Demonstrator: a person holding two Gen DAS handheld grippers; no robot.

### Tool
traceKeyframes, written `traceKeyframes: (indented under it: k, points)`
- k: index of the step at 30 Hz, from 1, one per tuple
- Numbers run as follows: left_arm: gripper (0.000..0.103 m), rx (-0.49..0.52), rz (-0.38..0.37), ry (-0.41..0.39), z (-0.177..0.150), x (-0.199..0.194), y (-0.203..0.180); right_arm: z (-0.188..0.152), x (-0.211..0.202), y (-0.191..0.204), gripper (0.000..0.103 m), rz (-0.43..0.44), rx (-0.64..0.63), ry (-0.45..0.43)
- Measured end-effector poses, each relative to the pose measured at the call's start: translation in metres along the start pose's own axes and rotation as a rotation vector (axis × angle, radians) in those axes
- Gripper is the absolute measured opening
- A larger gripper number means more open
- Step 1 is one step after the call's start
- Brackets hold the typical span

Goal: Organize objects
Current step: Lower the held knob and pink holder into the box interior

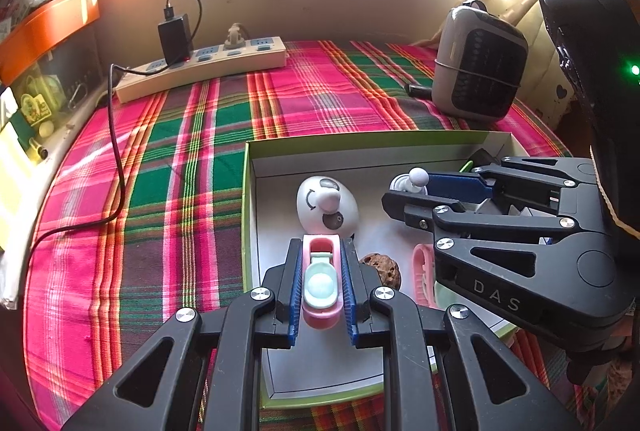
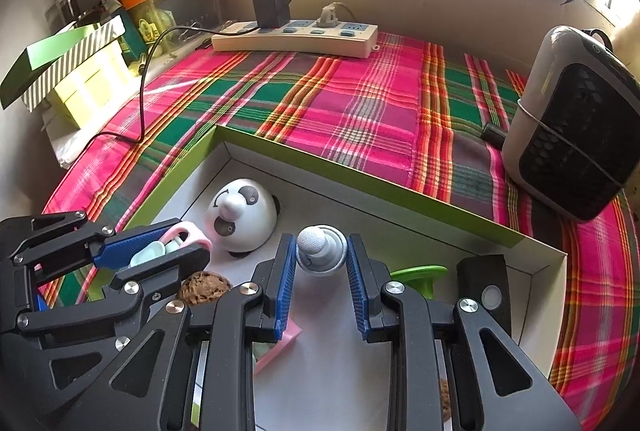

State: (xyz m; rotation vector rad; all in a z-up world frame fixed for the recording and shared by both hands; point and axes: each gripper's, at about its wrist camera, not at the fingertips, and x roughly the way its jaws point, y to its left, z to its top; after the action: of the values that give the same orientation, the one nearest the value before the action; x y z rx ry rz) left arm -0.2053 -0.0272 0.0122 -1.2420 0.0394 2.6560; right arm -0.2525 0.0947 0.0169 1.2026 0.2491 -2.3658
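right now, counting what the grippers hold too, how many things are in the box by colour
pink: 2, a toilet in the left gripper and a loose toy
white: 1, panda egg
grey: 1, knob in the right gripper
brown: 1, walnut
green: 1, curved piece
black: 1, block
total: 7, a possible second walnut is mostly hidden

Pink, green and orange plaid cloth all over.
Lime-green box, white inside; white, black-patched panda toy; pink-and-mint toy toilet; cream power strip.
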Motion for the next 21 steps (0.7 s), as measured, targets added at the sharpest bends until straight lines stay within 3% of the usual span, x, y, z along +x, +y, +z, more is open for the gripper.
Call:
traceKeyframes:
  k: [21]
  points:
    - [0.016,0.005,-0.002,0.004,-0.0018,0.0018,-0.0015,-0.0017,0.0023,0.0016,0.027,-0.011,0.005,0.009]
